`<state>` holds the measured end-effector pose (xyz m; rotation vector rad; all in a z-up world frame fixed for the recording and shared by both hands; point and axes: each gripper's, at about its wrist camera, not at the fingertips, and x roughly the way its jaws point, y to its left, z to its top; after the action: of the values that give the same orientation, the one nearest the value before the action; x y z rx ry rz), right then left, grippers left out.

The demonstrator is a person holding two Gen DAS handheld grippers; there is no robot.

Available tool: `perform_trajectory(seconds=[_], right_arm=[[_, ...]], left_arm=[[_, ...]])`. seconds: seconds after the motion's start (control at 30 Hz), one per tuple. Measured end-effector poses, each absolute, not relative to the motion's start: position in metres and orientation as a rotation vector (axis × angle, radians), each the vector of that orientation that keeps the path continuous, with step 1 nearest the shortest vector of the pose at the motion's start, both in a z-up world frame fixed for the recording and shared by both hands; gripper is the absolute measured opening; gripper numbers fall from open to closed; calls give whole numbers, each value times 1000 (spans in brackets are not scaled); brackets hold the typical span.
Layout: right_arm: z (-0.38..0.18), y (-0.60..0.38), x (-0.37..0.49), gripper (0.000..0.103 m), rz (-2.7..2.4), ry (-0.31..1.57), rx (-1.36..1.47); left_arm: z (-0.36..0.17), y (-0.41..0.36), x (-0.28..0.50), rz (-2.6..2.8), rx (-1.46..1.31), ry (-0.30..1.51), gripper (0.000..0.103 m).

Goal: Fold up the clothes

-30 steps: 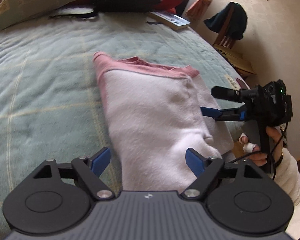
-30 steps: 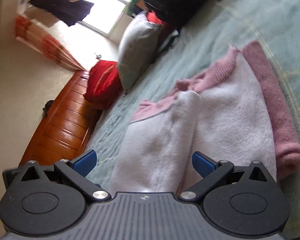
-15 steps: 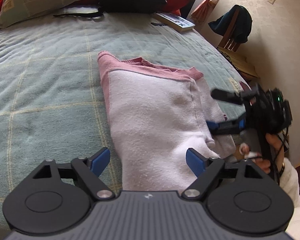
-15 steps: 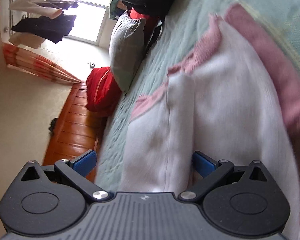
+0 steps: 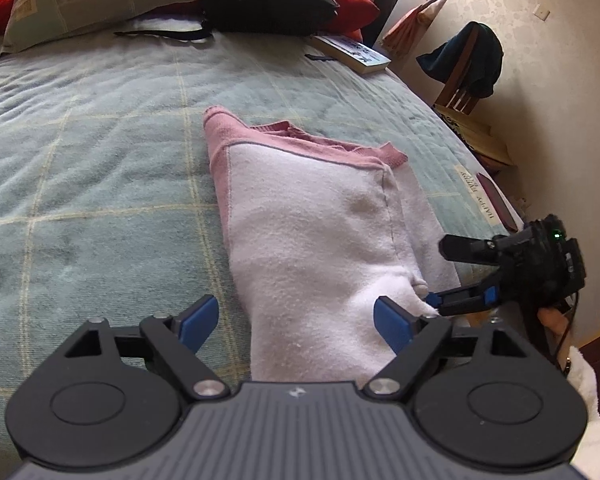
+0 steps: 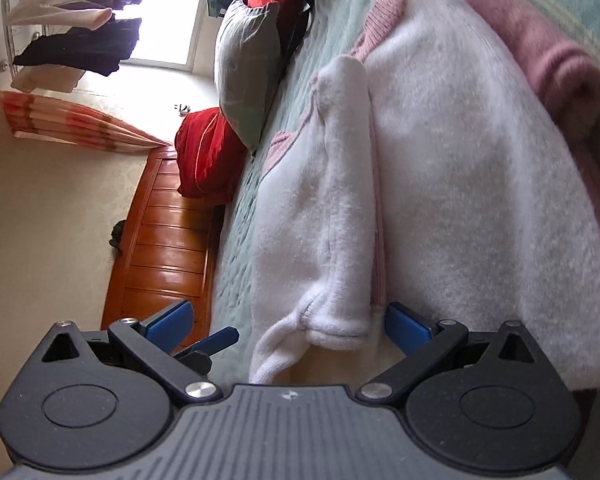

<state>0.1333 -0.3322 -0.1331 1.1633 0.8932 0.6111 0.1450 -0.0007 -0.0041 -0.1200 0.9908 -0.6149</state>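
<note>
Straddling the near hem, both claws gape empty: left gripper [image 5: 296,322] faces along the fleece sweatshirt [image 5: 312,240]; right gripper [image 6: 290,326] seemingly nearer its folded sleeve [image 6: 340,208].

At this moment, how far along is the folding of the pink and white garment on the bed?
Partly done: the garment lies on the bed folded lengthwise into a narrow stack, inside out, one sleeve laid along it. In hand: nothing gripped; the left gripper and right gripper both straddle its near end with jaws open. Left: probably closing on that end and folding it toward the collar.
</note>
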Motion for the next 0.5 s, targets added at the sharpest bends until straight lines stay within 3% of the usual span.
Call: perform_trajectory(seconds=[0.3,0.5], right_arm=[[-118,-332,132,103,737,717,1171],[-128,-324,149,103,674,784,1164]], left_arm=[[0,-3,140,-634,-110,972,85],[1,3,140,-624,-121,968,85]])
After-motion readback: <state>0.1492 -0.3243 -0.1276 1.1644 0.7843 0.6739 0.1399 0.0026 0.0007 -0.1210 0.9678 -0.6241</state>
